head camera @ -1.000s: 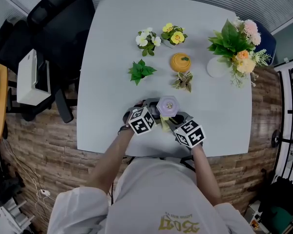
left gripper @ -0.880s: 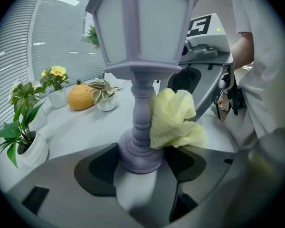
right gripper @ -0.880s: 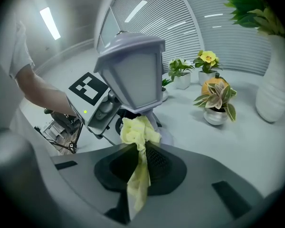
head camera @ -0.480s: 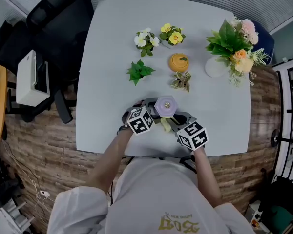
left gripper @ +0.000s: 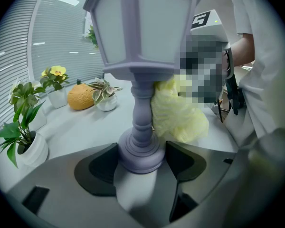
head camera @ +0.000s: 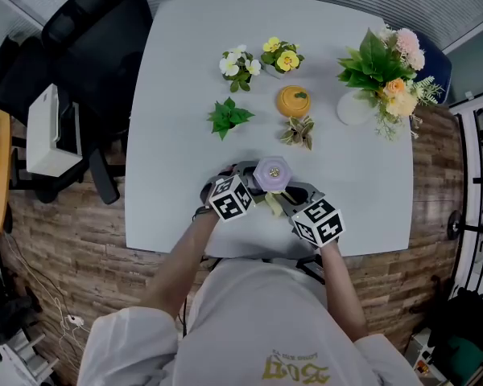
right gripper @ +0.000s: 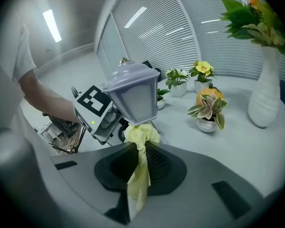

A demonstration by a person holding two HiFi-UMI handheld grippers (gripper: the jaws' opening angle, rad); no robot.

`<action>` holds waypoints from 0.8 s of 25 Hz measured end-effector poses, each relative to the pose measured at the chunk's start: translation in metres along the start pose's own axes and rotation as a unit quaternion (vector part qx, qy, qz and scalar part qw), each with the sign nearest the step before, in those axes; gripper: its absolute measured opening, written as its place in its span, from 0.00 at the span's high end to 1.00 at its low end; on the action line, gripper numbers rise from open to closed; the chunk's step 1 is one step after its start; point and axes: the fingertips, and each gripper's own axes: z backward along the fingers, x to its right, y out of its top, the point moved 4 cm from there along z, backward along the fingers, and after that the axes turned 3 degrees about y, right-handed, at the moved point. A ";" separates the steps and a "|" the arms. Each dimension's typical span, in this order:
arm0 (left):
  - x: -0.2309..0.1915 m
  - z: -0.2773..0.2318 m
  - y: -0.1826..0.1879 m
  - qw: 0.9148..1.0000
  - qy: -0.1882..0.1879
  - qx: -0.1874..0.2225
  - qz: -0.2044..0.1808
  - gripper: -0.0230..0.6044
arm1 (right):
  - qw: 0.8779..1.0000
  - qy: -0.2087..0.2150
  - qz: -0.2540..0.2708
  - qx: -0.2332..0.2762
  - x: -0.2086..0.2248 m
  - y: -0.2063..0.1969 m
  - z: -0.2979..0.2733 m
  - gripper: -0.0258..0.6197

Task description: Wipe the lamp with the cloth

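**Lamp** (left gripper: 141, 56): lilac, lantern-shaped, set upright on the white table (head camera: 177, 87) near its front edge, between the two grippers. The round base is clasped from both sides by the jaws of the left gripper (left gripper: 141, 156), which are closed against it.

**Cloth** (right gripper: 140, 137): yellow and bunched, pressed against the lamp's stem just under the shade. Its tail is pinched between the closed jaws of the right gripper (right gripper: 138, 165).

**Further back on the table:**
- leafy plant (head camera: 229, 117)
- white-flowered pot (head camera: 238, 65)
- yellow-flowered pot (head camera: 282, 56)
- orange ornament (head camera: 294, 100)
- striped-leaf plant (head camera: 299, 133)
- vase of flowers (head camera: 354, 109), near the right edge

**Black office chair** (head camera: 88, 47): placed beside the table's left side.
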 end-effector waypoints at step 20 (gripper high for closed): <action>0.000 0.000 0.001 1.000 -0.001 0.001 -0.001 0.44 | 0.999 0.010 -0.030 -0.028 0.018 -0.014 -0.022 0.89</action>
